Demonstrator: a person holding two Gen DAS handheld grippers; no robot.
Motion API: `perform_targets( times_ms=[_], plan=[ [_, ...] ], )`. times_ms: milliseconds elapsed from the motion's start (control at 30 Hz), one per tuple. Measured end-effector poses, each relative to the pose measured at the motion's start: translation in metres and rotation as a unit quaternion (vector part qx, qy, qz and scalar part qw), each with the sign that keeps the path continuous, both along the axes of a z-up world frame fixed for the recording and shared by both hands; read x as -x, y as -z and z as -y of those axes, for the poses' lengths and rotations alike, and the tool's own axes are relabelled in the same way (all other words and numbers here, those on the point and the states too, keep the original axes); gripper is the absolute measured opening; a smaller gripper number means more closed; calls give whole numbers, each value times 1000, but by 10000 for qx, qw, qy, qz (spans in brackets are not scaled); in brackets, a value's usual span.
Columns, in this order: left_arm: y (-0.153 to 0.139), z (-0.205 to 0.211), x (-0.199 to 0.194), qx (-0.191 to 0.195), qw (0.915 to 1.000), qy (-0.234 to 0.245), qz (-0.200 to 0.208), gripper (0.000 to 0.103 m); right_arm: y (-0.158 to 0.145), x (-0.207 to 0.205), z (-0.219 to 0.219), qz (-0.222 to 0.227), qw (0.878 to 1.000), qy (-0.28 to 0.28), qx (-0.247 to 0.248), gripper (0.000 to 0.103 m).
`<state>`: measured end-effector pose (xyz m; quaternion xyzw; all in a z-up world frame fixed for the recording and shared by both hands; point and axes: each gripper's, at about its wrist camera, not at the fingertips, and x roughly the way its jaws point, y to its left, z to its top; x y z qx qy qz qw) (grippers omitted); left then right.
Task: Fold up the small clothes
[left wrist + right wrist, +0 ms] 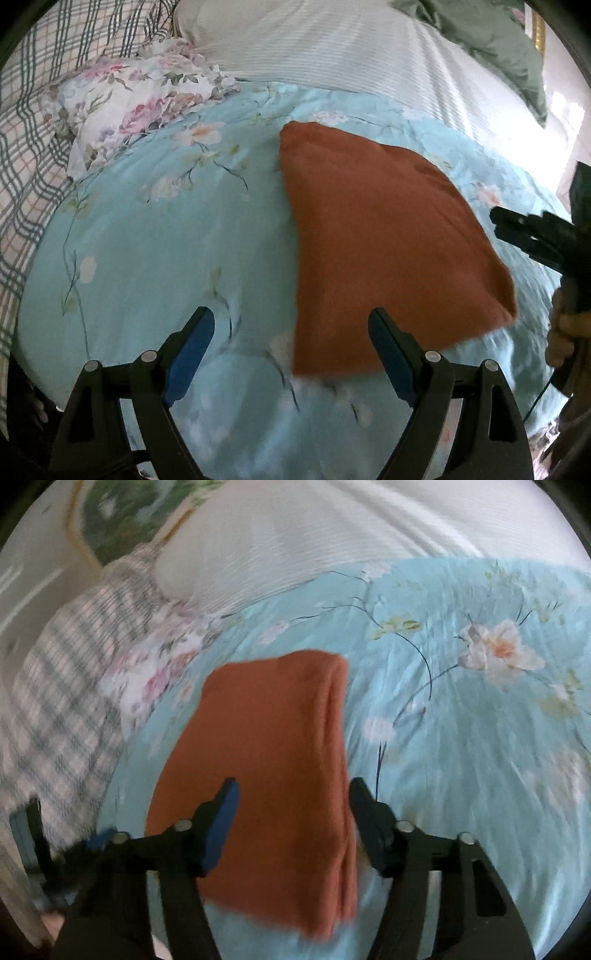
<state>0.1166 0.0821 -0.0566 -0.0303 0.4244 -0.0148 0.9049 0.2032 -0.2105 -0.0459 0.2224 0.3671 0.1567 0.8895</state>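
A rust-orange folded cloth [380, 236] lies flat on the light blue floral bedsheet [166, 240]. My left gripper [291, 321] is open and empty, hovering above the cloth's near left edge. In the right wrist view the same cloth [273, 760] lies under my right gripper [293, 790], which is open and empty, its fingers straddling the cloth's near part from above. The right gripper also shows at the right edge of the left wrist view [524, 232], beside the cloth's right corner.
A white floral cloth [140, 99] lies crumpled at the back left. A plaid blanket [33, 110] covers the left side. A white ribbed pillow [332, 48] and a green pillow [491, 40] lie at the back.
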Motion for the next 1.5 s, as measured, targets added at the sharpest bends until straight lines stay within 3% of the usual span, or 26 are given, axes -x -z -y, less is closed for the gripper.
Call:
perform_targets(
  times_ms=[133, 200, 233, 367, 467, 600, 667, 867, 900, 967, 1000, 1167, 1367, 1500],
  plan=[
    [-1, -8, -33, 175, 9997, -147, 19, 86, 11, -42, 3, -287, 9994, 55, -173, 57],
    [0, -11, -46, 249, 9995, -217, 1, 86, 18, -56, -1, -412, 9985, -138, -335, 34],
    [1, -13, -55, 265, 9993, -263, -41, 86, 17, -58, -2, -431, 9984, -137, -326, 11],
    [2, -12, -70, 228, 9992, -305, -114, 86, -2, -39, 2, 73, 9994, 65, -340, 11],
    [15, -6, -81, 39, 9990, -312, -303, 87, 13, -44, -4, -120, 9998, 148, 42, 11],
    [26, -2, -88, -32, 9989, -252, -399, 87, 30, -50, -3, -309, 9992, 255, -22, 12],
    [25, -1, -88, -108, 9988, -248, -404, 87, 23, -48, -2, -308, 9991, 301, 26, 19],
    [16, -5, -73, 10, 9985, -341, -425, 87, -11, -8, 1, 38, 9994, 329, 83, 24],
    [16, -5, -69, 28, 9985, -339, -425, 87, -16, 1, 0, 104, 9995, 298, 62, 29],
    [14, -7, -59, 73, 9984, -340, -443, 87, -23, 23, -4, 231, 9995, 220, 75, 59],
    [14, -7, -54, 110, 9983, -347, -447, 87, -26, 33, -6, 305, 9993, 188, 100, 64],
    [14, -8, -26, 270, 9974, -460, -489, 91, -23, 74, -19, 319, 9989, -36, 337, 66],
    [25, -2, 4, -79, 9976, -370, -573, 91, -7, 111, -32, 165, 9967, -253, 748, 79],
    [28, -2, 22, -61, 9975, -300, -644, 91, 4, 128, -37, 8, 9961, -383, 789, 80]
  ],
)
